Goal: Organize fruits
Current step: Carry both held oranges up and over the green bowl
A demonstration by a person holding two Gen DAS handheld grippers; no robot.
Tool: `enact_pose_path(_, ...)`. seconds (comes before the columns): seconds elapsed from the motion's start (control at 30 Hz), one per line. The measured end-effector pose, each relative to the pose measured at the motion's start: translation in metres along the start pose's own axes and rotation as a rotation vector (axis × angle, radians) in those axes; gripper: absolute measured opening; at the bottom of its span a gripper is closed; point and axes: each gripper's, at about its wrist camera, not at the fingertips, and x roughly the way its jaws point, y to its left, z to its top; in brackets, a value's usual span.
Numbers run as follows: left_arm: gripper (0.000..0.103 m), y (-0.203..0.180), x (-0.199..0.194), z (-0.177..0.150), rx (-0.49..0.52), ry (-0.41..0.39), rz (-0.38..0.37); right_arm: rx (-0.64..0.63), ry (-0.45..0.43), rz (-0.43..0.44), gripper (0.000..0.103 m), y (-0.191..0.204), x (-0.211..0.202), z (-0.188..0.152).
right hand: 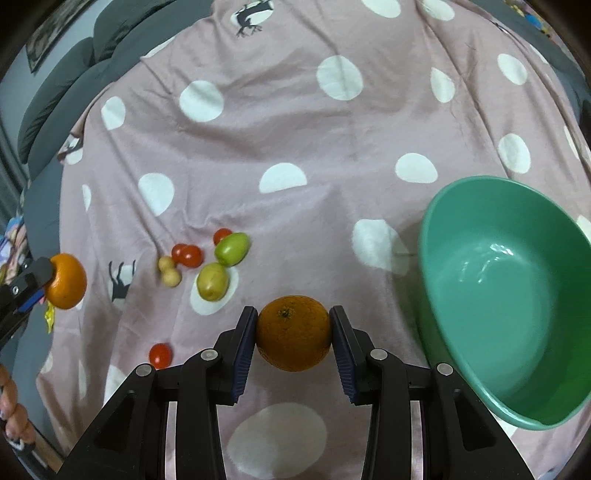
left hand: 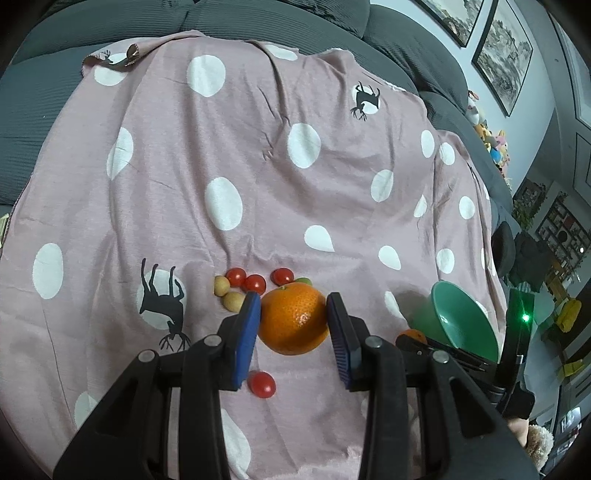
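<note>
Left gripper [left hand: 291, 325]: blue-padded fingers [left hand: 245, 332] clamped on either side of an orange [left hand: 293, 319], stem end up, skin bright and glossy. In the right wrist view this same orange [right hand: 66, 280] shows at the far left edge, held clear of the cloth.

Right gripper [right hand: 293, 332]: fingers [right hand: 243, 347] closed against a second orange [right hand: 293, 332], darker in tone, stem scar facing the camera. It sits just left of the green bowl [right hand: 517, 295], which is tilted toward the lens with nothing seen inside.

Loose fruit on the cloth: a cluster of cherry tomatoes [right hand: 188, 254], two small pale yellow fruits [right hand: 170, 271], and two larger green-yellow fruits [right hand: 231, 249], all near one another to the left of the right gripper. One single tomato [right hand: 160, 353] lies apart, nearer the camera; in the left wrist view it lies just below the left finger [left hand: 262, 384].

Obscured: in the left wrist view the green fruits are almost wholly hidden behind the held orange, and the bowl [left hand: 461, 317] is partly cut off by the right gripper body. The kind of the pale and green fruits cannot be told.

Surface: a pink cloth [left hand: 258, 166] with white dots and black deer prints, creased, spread over a dark grey sofa [left hand: 92, 29]. Framed pictures [left hand: 502, 55] hang on the wall at upper right, with small colourful toys [left hand: 491, 140] on the sofa's edge.
</note>
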Motion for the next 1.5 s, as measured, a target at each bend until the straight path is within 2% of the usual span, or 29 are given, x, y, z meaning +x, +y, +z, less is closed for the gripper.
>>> enact_pose_path(0.73,0.036,-0.01,-0.009,0.0,0.012,-0.019,-0.043,0.0,-0.018,-0.044,0.041,0.007,0.003,-0.005)
enact_pose_path(0.87,0.036,-0.01,-0.01,0.001,0.001,-0.014,-0.07,0.009,-0.022,-0.032,0.041,0.007,0.0,-0.004)
enact_pose_path(1.5,0.036,-0.033,-0.002,-0.006,0.055,0.013,-0.079,0.033,-0.086,-0.02,0.041,0.002,-0.024,0.005)
